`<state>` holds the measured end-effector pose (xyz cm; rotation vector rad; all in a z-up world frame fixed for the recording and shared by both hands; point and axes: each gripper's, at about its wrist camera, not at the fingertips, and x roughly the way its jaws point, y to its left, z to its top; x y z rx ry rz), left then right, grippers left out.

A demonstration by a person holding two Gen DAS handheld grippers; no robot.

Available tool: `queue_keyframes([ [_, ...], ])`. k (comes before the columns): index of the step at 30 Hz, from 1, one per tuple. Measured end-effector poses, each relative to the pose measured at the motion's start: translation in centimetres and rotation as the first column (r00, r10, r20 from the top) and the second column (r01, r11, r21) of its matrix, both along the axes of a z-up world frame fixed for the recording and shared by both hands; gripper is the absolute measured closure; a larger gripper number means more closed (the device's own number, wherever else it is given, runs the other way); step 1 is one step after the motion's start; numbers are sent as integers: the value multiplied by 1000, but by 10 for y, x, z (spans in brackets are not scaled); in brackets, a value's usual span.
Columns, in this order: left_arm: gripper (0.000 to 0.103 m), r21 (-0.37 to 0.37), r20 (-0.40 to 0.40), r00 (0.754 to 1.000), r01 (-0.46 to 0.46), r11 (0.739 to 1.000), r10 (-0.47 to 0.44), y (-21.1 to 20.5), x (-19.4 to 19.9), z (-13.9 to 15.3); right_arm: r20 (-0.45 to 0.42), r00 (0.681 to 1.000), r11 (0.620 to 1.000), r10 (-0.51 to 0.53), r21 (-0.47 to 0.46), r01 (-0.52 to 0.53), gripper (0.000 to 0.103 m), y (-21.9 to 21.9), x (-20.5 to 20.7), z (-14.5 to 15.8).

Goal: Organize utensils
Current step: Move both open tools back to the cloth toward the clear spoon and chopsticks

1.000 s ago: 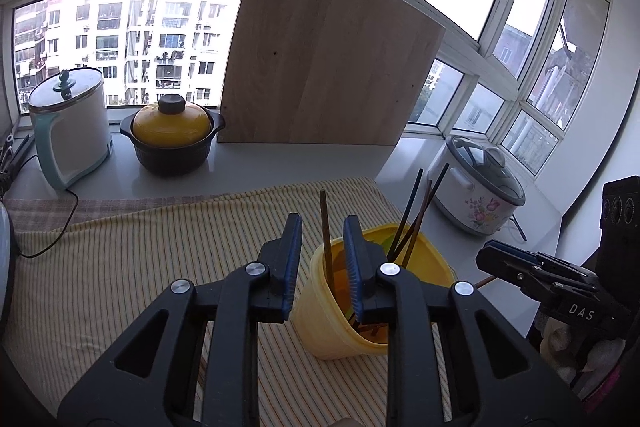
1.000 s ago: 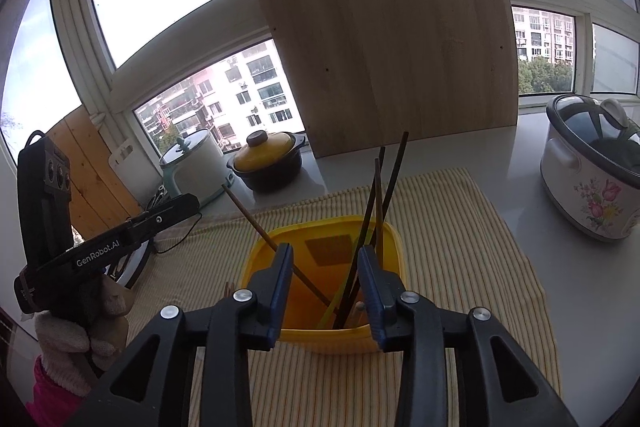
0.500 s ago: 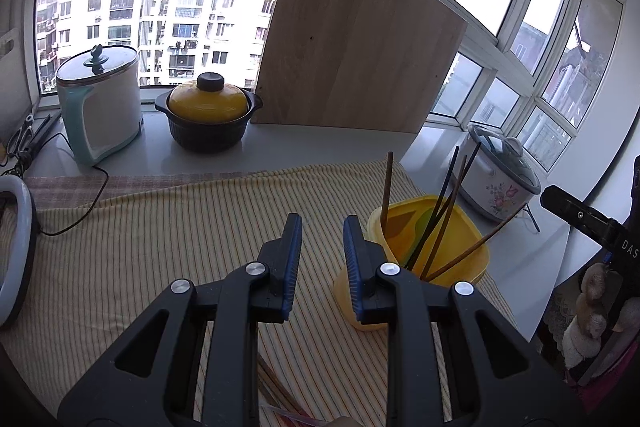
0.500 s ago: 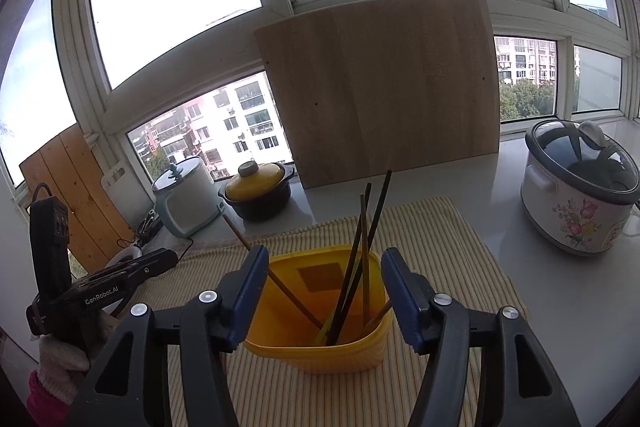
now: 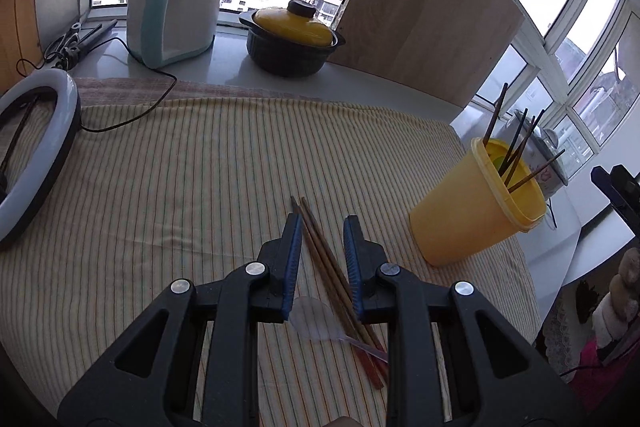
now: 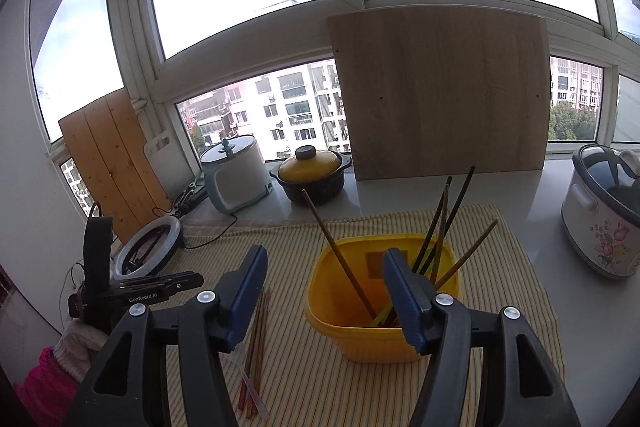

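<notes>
Your left tongs hang apart over the brown chopsticks lying between their tips on the bench; lower squarely and pinch both together. Your right tongs gape wide, empty, with the yellow holder just ahead.

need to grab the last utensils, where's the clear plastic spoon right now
In the left wrist view the clear plastic spoon lies on the striped cloth, low in the frame just under the left gripper, its handle crossing the loose chopsticks, left of the yellow cup.
</notes>
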<state>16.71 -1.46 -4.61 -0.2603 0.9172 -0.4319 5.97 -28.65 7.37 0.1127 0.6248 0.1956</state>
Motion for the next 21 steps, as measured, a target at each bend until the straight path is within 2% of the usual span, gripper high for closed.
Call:
queue_keyframes([
  [4, 83, -10, -49, 999, 5, 1000, -6, 3, -7, -23, -69, 996, 998, 63, -13, -64, 41, 20, 4, -24],
  [7, 83, -26, -82, 997, 10, 1000, -12, 3, -12, -38, -134, 985, 994, 110, -15, -113, 50, 36, 7, -43],
  [11, 83, -37, -122, 992, 19, 999, -24, 1, -16, -56, -219, 962, 986, 162, 1, -165, 60, 54, 16, -69],
  [18, 83, -44, -164, 986, 20, 999, -27, 0, -14, -72, -344, 916, 978, 205, 30, -207, 66, 80, 41, -108],
  [21, 83, -40, -175, 984, 25, 999, -32, -2, -13, -76, -382, 902, 977, 202, 13, -213, 71, 91, 55, -123],
])
